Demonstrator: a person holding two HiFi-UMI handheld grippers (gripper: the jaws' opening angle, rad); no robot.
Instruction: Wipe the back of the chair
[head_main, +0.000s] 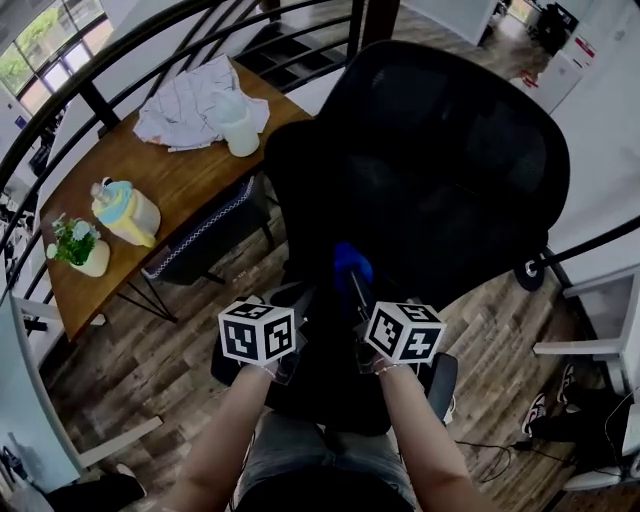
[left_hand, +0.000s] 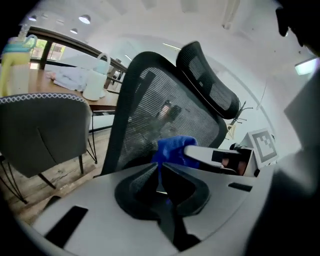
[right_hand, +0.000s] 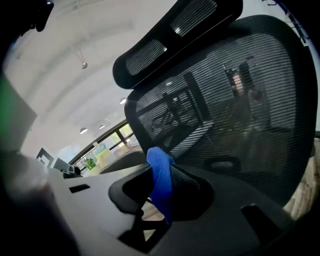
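Note:
A black mesh office chair stands in front of me; its back (head_main: 450, 170) fills the middle of the head view, and its headrest (right_hand: 175, 35) shows in the right gripper view. My right gripper (head_main: 352, 280) is shut on a blue cloth (head_main: 351, 260), which it holds close to the mesh back (right_hand: 235, 100); the cloth (right_hand: 160, 172) hangs folded between the jaws (right_hand: 159, 180). My left gripper (head_main: 296, 298) is just left of it, jaws shut (left_hand: 159, 169) with nothing seen between them. From the left gripper view the cloth (left_hand: 172, 149) sits at the right gripper's white finger (left_hand: 205, 152), near the chair back (left_hand: 155, 110).
To the left is a wooden table (head_main: 150, 175) with a crumpled cloth (head_main: 185, 105), a white jug (head_main: 238, 128), a yellow bottle (head_main: 125, 210) and a small plant (head_main: 78, 245). A grey chair (head_main: 205, 232) is tucked under it. A black railing (head_main: 120, 95) curves behind. Shoes (head_main: 545, 405) lie at right.

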